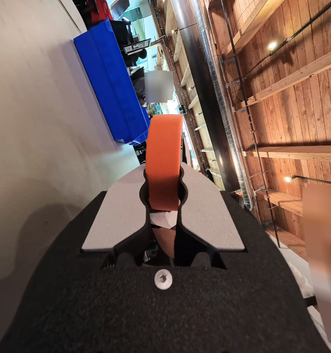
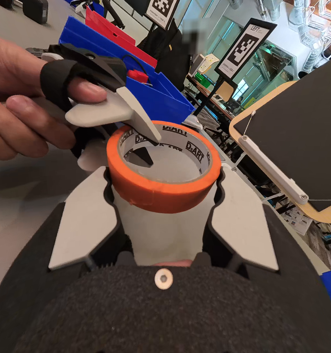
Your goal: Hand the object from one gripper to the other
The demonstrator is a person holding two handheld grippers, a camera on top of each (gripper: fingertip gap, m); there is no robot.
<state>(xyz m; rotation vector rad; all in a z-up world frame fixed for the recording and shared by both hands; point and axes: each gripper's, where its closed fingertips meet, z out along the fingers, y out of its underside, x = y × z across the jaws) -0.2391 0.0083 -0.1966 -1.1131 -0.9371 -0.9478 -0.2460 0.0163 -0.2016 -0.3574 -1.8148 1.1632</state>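
Right fingers [image 2: 163, 183] straddle the tape [image 2: 161, 183], touching both sides; grip unconfirmed. Left gripper [image 1: 163, 188] pinches its wall, one finger inside the ring. Close yours fully before the left releases.

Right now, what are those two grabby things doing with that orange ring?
A person is passing a roll of orange tape from one hand-held gripper to the other. The left gripper has its grey fingers clamped on the roll's wall, one finger reaching inside the ring. The right gripper has its fingers on either side of the roll's outside, close against it; whether it is squeezing yet is unclear. A blue plastic bin sits behind on the table.
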